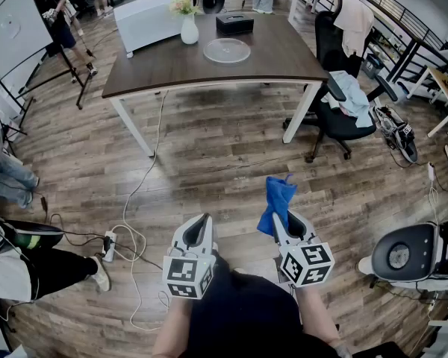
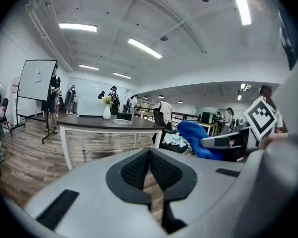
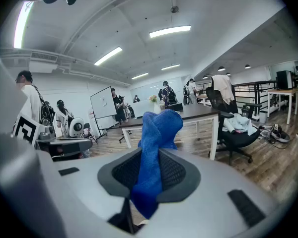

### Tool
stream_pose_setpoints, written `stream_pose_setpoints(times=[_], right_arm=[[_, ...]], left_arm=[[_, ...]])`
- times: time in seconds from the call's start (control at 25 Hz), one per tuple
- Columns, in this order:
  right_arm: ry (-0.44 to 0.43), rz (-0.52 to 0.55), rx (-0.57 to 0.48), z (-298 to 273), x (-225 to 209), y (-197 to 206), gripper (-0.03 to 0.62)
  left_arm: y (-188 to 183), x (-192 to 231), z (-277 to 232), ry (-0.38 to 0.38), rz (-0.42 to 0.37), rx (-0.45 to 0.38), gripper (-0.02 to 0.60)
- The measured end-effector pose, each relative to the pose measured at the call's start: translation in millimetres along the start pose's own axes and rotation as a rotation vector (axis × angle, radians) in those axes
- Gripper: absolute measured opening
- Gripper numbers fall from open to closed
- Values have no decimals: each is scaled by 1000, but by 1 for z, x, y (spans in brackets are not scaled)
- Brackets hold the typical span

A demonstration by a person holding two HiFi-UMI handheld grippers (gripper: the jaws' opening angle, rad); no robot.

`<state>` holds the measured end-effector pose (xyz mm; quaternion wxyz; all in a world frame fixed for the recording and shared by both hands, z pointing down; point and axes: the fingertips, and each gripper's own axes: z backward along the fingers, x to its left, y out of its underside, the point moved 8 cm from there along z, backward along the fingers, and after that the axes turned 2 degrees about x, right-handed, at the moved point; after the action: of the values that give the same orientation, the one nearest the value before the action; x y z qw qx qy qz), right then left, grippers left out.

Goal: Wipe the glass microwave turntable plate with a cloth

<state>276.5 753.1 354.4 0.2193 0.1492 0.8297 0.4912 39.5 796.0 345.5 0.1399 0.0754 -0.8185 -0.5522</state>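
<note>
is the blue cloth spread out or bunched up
Bunched up: the blue cloth sticks up crumpled, pinched in the jaws of the right gripper.

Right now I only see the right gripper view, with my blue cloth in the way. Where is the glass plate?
Observer: The glass turntable plate lies flat on the dark table, right of the white vase.
Operator: Is my other claw holding anything?
Observer: No, the left claw is shut and empty.
Operator: Is the floor safe?
Observer: Careful: a white power strip lies on the floor, left of you.
</note>
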Motion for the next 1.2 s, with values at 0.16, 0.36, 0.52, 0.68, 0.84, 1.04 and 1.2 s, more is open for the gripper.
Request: stream_pose_setpoints(times=[0.16,0.36,0.52,0.68,0.84,1.04,1.2], right_arm=[[0,-3,-7,20,0,7,74],[-9,-24,-31,36,-5,11,81],[-10,-23,-35,43,-7,11,81],[-15,-19,-52,44,-10,6,81],[-4,-29,-60,42,-16,1,83],[-1,-36,-49,26,-21,-5,83],[-2,-39,-38,8,-27,-12,84]], left_arm=[[3,-17,13,5,-2,-1,5],[6,-37,19,6,-14,8,5],[5,-45,20,8,-12,6,5],[1,-47,14,2,-12,-2,5],[-4,-49,6,9,-15,-9,6],[-10,-38,-9,6,-11,-7,5],[-17,-29,-24,2,-10,-12,5]])
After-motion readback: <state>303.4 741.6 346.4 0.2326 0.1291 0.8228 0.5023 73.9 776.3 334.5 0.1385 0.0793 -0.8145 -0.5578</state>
